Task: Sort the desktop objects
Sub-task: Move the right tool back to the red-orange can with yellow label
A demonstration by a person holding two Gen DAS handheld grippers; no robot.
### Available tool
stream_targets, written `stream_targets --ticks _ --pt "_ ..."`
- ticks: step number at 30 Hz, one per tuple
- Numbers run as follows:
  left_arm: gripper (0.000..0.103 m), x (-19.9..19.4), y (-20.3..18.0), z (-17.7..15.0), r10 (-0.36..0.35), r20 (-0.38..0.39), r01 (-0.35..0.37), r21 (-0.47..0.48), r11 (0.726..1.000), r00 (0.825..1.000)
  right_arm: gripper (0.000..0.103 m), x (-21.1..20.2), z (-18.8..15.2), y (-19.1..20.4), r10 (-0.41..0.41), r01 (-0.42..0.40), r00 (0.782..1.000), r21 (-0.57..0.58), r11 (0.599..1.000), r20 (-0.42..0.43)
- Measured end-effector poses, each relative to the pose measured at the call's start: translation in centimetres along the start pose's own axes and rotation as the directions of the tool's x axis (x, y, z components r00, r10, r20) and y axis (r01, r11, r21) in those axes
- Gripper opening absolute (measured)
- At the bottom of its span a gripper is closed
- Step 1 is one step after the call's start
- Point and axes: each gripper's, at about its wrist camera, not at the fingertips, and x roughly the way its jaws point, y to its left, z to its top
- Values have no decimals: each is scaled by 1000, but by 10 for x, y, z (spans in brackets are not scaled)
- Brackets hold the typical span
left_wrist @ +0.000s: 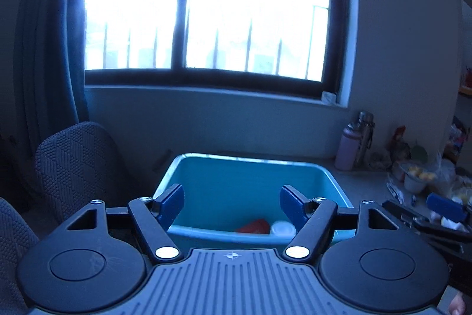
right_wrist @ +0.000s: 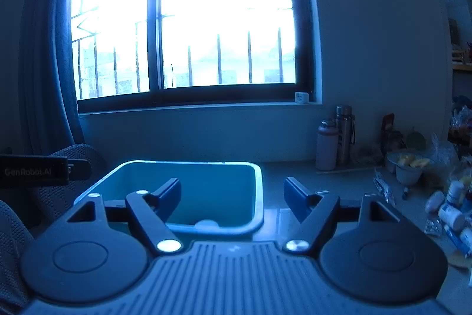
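Observation:
A teal plastic bin (left_wrist: 250,167) stands on the desk below a window. In it lie a red object (left_wrist: 255,225) and a white round container (left_wrist: 283,228). My left gripper (left_wrist: 231,204) is open and empty, held above the bin's near rim. The bin also shows in the right wrist view (right_wrist: 259,197), with a white round object (right_wrist: 206,224) at its near wall. My right gripper (right_wrist: 233,197) is open and empty, over the bin's right rim. The right gripper's blue pad shows at the right of the left wrist view (left_wrist: 445,207).
Small white bottles and packets (right_wrist: 451,214) lie at the desk's right. A bowl with yellow pieces (right_wrist: 408,167) and two flasks (right_wrist: 336,140) stand near the wall. A grey textured chair (left_wrist: 73,167) is left of the bin.

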Motion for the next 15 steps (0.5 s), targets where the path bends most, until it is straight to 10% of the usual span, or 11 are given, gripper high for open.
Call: stream_targets --ticks 15 --pt "85 -58 -2 -125 -43 -91 40 -35 999 995 84 -68 -78 -11 -68 67 997 -50 997 -21"
